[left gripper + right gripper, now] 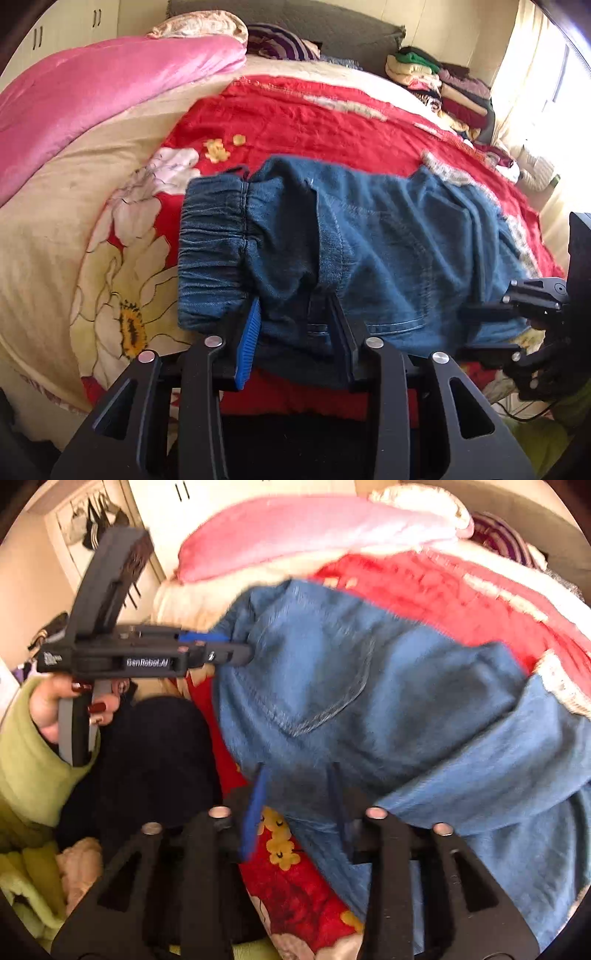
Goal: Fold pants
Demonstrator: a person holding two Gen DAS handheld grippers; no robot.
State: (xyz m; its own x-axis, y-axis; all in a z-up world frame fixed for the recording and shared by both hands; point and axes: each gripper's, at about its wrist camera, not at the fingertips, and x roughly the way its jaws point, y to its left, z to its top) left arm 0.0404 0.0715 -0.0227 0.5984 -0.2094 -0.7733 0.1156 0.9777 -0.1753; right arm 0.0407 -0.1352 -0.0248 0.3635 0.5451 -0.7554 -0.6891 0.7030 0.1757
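Blue denim pants (369,240) with an elastic waistband (210,243) lie bunched on the red floral bedspread (295,118). My left gripper (295,314) has its two fingers apart with the pants' near edge between them; I cannot tell how tightly it grips. It also shows in the right wrist view (236,646), held by a hand, its tips at the denim's edge. My right gripper (299,794) straddles the near fold of the pants (369,701), fingers apart with cloth between. It shows at the right edge of the left view (495,325). The right view is blurred.
A pink quilt (103,88) lies at the back left of the bed. A stack of folded clothes (450,92) sits at the back right beside a bright window. A grey headboard cushion (295,26) lies at the back. A wardrobe (177,491) stands beyond.
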